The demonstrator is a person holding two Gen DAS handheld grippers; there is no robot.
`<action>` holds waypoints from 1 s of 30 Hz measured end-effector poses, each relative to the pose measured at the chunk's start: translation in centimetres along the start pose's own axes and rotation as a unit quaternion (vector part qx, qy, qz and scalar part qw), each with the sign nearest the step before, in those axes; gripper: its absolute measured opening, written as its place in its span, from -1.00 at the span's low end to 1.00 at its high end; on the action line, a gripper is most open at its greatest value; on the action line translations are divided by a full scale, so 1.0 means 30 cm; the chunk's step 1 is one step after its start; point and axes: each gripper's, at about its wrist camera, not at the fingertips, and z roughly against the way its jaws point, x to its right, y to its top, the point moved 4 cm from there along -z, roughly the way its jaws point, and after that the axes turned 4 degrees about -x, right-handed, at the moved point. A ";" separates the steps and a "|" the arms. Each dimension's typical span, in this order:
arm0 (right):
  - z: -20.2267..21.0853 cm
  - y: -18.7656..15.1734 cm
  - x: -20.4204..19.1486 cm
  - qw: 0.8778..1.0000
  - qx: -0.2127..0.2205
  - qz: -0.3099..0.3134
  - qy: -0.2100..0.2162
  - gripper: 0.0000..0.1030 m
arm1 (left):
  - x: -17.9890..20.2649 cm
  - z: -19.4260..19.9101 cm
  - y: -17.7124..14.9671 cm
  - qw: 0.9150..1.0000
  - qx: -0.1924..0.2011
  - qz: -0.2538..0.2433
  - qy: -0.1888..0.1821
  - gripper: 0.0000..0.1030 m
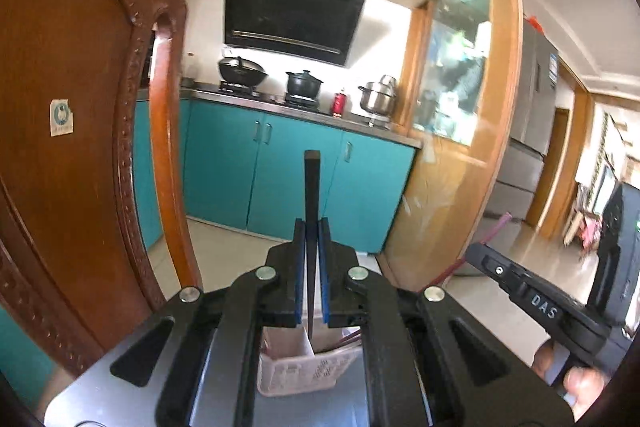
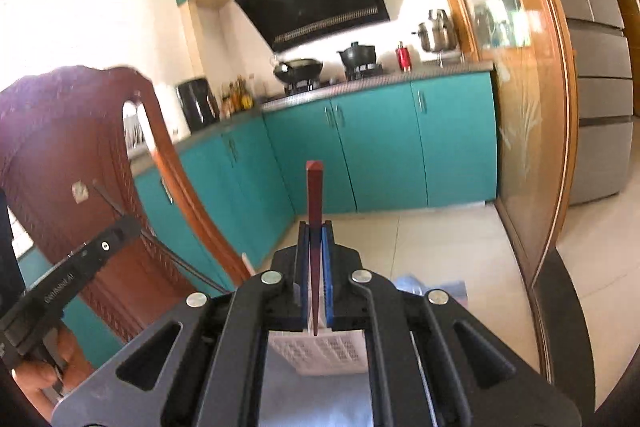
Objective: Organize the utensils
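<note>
Two chopsticks, one per tongs.
Left tongs clamp a black chopstick, right tongs a red chopstick; basket at frame bottom likely awaits them.

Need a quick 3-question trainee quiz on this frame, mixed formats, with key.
1. True or false: the left gripper has its jaws shut on a black chopstick.
2. What colour is the chopstick held in the right gripper? A) black B) dark red C) white
3. Fill in: below both grippers, between their arms, sits a pale perforated ______.

Key: 1 true. 2 B. 3 basket; in the left wrist view it already holds a few reddish sticks.
</note>
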 end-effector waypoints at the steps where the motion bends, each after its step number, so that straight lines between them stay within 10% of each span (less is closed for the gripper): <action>1: -0.017 0.007 -0.005 1.000 0.004 -0.003 0.002 -0.87 | -0.011 -0.028 0.000 1.000 0.002 0.006 0.007 -0.87; 25: -0.302 -0.191 0.053 0.996 -0.075 0.017 -0.046 -0.87 | -0.045 -0.312 -0.292 0.993 -0.100 -0.021 0.054 -0.86; 30: -0.289 -0.198 0.064 0.996 -0.070 0.012 -0.046 -0.62 | -0.047 -0.290 -0.293 0.995 -0.085 -0.018 0.057 0.03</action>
